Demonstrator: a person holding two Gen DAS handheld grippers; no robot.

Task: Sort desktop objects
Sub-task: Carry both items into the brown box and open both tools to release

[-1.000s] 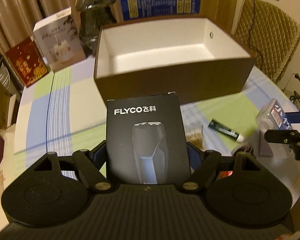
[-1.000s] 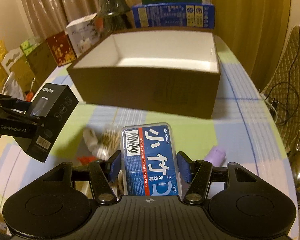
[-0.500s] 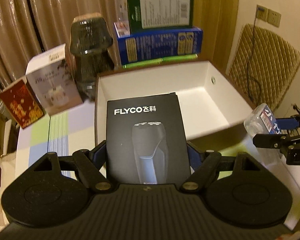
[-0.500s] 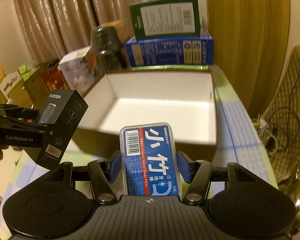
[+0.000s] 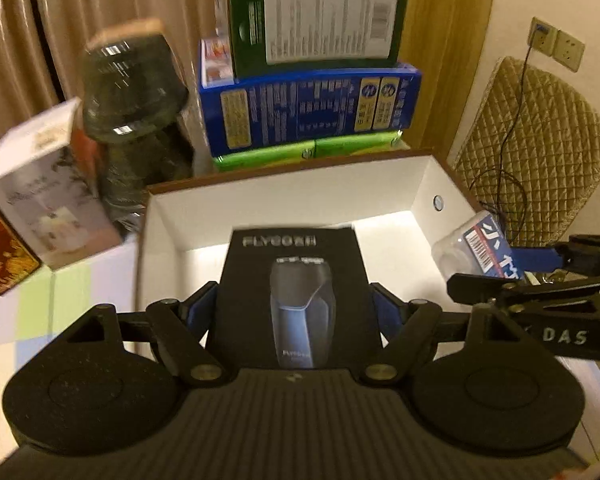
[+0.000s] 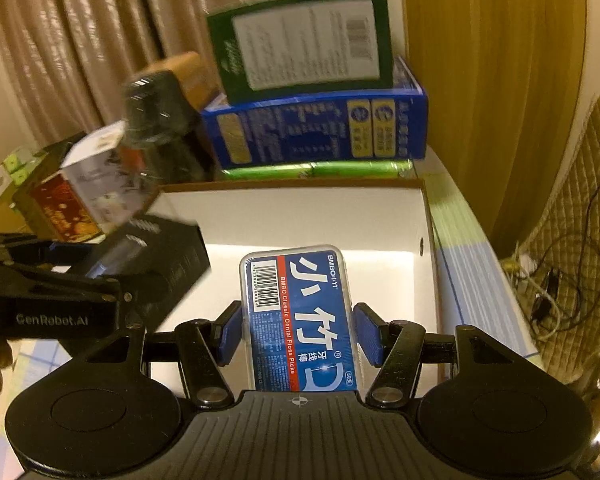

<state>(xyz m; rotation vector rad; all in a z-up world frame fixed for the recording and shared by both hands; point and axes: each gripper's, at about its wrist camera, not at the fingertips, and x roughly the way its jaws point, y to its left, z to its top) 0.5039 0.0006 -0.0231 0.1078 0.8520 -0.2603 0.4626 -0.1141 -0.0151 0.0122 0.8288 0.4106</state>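
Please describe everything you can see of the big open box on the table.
The open box is a wide, shallow rectangular box, brown outside and white inside, apparently cardboard. It has no lid and looks empty in the visible part. One small round hole shows in its right wall. It stands flat on the checked tablecloth, just in front of a stack of green and blue cartons. Nothing visibly touches its inside; what the two grippers hold hangs over it.

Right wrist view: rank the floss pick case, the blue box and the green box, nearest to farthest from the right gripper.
1. Floss pick case: clamped in the right gripper, over the open cardboard box.
2. Blue box: behind the cardboard box's far wall, lying on its side.
3. Green box: farthest, standing on top of the blue box.
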